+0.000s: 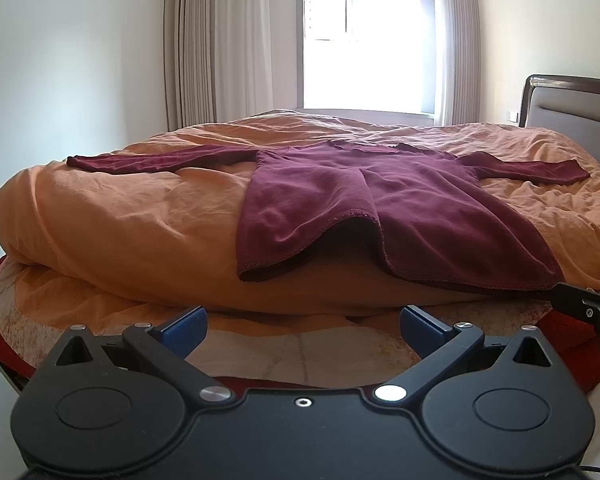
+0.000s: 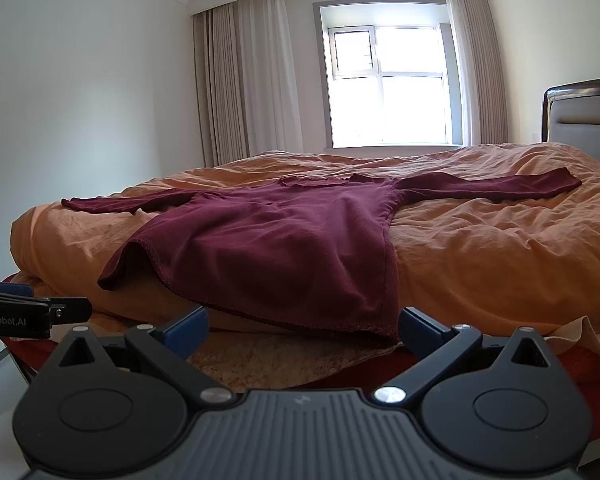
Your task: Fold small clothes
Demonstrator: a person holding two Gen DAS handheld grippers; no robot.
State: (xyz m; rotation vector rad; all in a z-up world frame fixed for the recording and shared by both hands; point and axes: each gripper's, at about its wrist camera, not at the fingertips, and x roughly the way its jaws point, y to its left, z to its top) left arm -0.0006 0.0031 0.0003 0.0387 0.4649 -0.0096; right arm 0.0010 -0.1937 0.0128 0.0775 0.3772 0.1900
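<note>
Your bed, covered by a rumpled orange quilt (image 1: 120,216), fills most of both views, with a dark-framed grey padded headboard (image 1: 572,104) at its right end and a bright window (image 2: 388,84) flanked by pale beige curtains (image 2: 236,80) behind it.

On that quilt lies the dark maroon long-sleeved knit top (image 1: 380,208), spread flat with its body toward you and both sleeves stretched out to either side. Its hem hangs over the near edge of the quilt, and one part of the hem arches up off the fabric, leaving a shadowed gap beneath.

You hold both tools low and level at the near side of the bed, pointing forward at the top's hem and short of it. Your left tool (image 1: 302,330) sits with its blue-padded fingers (image 1: 186,330) spread wide and nothing between them; it faces the middle of the hem. Your right tool (image 2: 303,330) is likewise spread wide and empty-handed, its fingers (image 2: 420,330) bracketing the right-hand corner of the hem without touching it.

The two tools are side by side: the right one's tip shows at the right edge of the left wrist view, and the left one's at the left edge of the right wrist view.
</note>
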